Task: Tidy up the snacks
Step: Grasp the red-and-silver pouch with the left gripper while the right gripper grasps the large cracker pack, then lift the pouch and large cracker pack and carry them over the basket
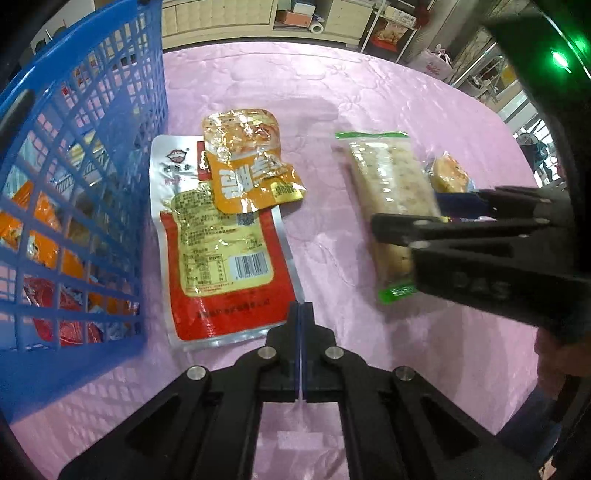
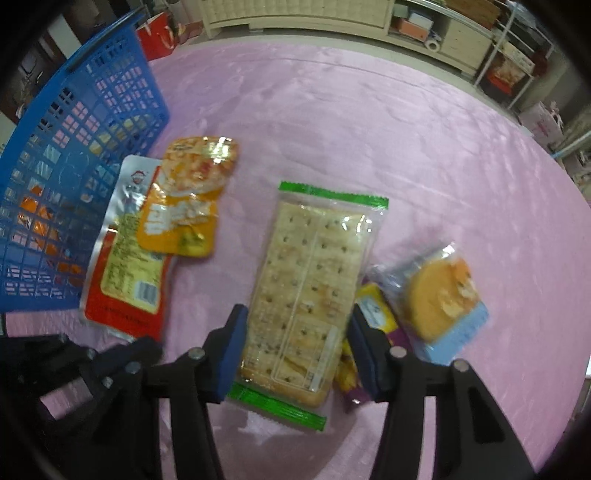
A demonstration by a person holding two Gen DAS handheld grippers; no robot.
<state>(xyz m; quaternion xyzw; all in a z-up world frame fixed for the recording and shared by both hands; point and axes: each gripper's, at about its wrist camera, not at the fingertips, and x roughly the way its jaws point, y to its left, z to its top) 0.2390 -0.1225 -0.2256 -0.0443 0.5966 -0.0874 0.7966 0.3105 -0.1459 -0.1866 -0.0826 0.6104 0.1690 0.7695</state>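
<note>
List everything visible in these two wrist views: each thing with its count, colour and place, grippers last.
basket: 1, blue mesh, far left on the cloth, snack packs inside
tablecloth: 1, pink, under everything
large pouch: 1, red, silver and yellow, beside the basket
small pouch: 1, orange, lying across the large pouch's top
cracker pack: 1, clear with green ends, centre, between the right gripper's fingers
cake pack: 1, orange cake in clear and light-blue wrap, right of the crackers
yellow-purple packet: 1, partly hidden beside the crackers
shelving: cream, background
left gripper: black, shut, empty, near the large pouch's bottom edge
right gripper: black with blue pads, straddling the cracker pack
</note>
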